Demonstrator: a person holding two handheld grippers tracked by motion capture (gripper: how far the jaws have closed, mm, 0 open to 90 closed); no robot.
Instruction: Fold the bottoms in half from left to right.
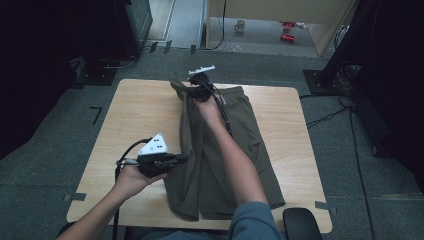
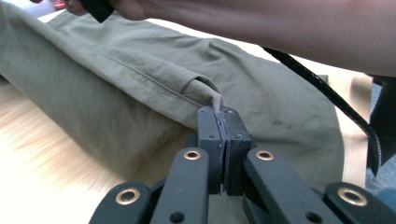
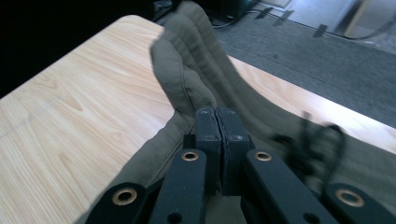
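Olive-green cotton shorts (image 1: pixel 220 150) lie lengthwise down the pale wooden counter (image 1: pixel 135 115), left edge lifted where I have my left gripper (image 1: pixel 181 157) clamped tight on the near side seam and my right gripper (image 1: pixel 196 91) pinched on the far waistband, whose gathered folds the right gripper view shows.

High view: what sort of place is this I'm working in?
Probably a lab or recording studio, not a home: a bare wooden table on grey carpet marked with tape, black curtains at both sides, and cables trailing across the floor.
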